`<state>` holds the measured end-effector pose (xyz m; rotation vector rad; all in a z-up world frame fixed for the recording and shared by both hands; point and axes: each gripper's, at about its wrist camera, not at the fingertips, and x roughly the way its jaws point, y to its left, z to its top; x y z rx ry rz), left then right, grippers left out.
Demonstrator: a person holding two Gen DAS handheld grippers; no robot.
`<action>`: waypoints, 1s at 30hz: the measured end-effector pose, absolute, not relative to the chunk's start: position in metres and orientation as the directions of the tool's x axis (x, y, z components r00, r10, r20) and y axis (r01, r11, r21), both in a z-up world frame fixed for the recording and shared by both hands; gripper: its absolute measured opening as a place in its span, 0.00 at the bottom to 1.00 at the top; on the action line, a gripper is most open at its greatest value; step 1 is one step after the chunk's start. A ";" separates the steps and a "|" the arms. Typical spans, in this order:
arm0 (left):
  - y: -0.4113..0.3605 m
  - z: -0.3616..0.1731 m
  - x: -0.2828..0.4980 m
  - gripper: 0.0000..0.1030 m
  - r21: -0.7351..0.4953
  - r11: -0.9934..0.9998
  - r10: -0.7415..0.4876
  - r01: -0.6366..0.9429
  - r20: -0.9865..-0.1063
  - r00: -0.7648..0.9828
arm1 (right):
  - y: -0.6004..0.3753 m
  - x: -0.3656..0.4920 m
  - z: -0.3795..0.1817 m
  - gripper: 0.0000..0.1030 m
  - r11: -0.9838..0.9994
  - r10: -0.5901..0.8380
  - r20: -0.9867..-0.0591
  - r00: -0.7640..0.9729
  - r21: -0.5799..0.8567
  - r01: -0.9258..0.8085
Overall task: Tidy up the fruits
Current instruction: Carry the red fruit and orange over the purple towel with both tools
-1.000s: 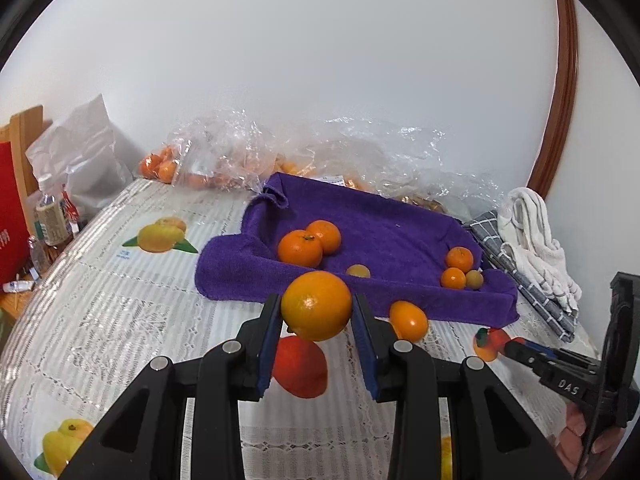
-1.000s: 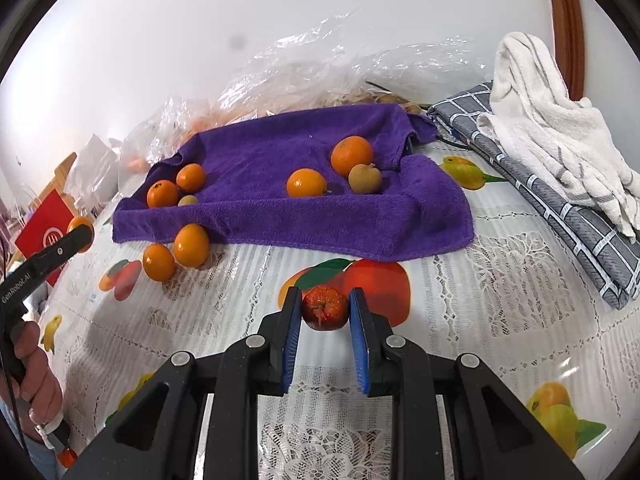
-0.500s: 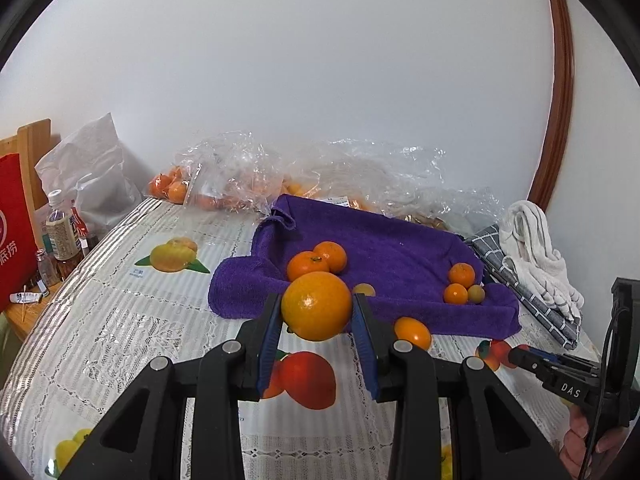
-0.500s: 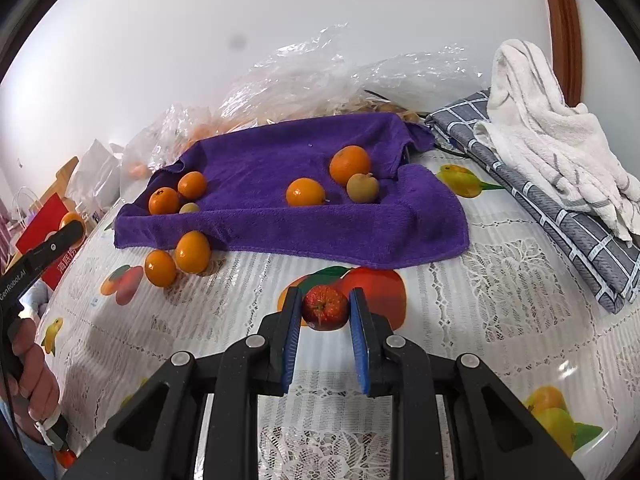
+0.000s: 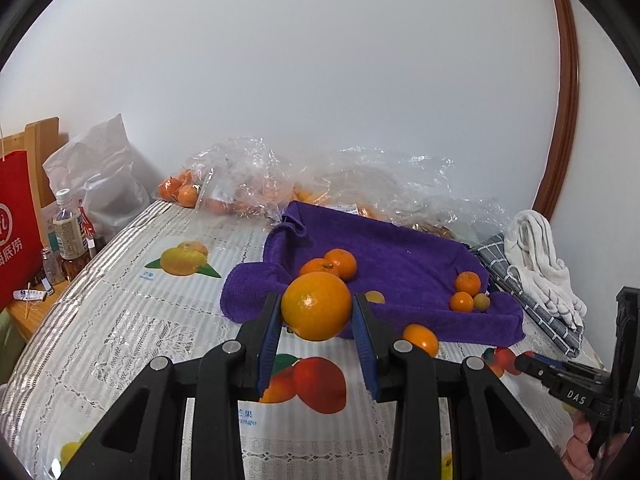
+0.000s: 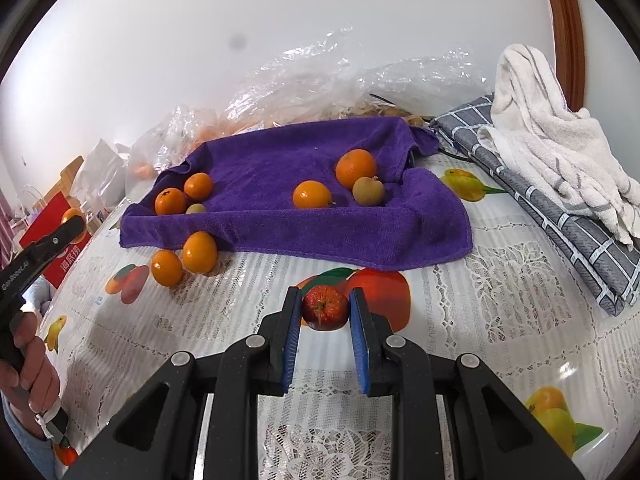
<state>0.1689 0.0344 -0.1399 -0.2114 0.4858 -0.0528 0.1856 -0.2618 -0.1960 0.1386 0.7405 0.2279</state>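
Left tongs [image 5: 316, 314] pinch a large orange [image 5: 316, 306] at centre frame, lifted clear of the table [image 5: 120, 312], likely for carrying to the purple towel [image 5: 400, 264] behind it, where the sorted mandarins lie. Right tongs [image 6: 324, 310] clamp a small red apple [image 6: 324, 307], centre frame, lifted for the same reason.

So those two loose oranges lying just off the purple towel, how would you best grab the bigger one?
Grip the bigger orange across its widest middle, coming down from above with the fingers on its near and far sides. It is rounded, so a grip off the middle could slip, and the smaller orange touches its left side while the towel edge crowds its right.
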 end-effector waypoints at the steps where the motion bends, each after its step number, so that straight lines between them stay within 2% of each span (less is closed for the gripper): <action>1: 0.034 -0.140 0.169 0.32 -0.210 0.978 -0.098 -0.002 -0.460 0.883 | -0.262 0.185 -0.195 0.23 0.966 0.255 -0.648 0.718 0.207 -0.156; 8: 0.040 -0.129 0.158 0.32 -0.211 0.977 -0.084 -0.023 -0.482 0.872 | -0.266 0.172 -0.184 0.23 0.970 0.234 -0.650 0.723 0.209 -0.126; 12: 0.041 -0.111 0.141 0.32 -0.161 0.987 -0.059 -0.023 -0.488 0.871 | -0.262 0.156 -0.166 0.23 0.979 0.199 -0.641 0.741 0.158 -0.126; 22: 0.032 -0.058 0.094 0.32 -0.114 0.993 -0.053 0.001 -0.457 0.888 | -0.263 0.107 -0.115 0.23 0.989 0.132 -0.623 0.771 0.140 -0.056; 30: 0.022 -0.035 0.059 0.32 -0.113 0.992 -0.092 0.049 -0.418 0.904 | -0.262 0.069 -0.088 0.23 0.987 0.142 -0.596 0.790 0.144 -0.068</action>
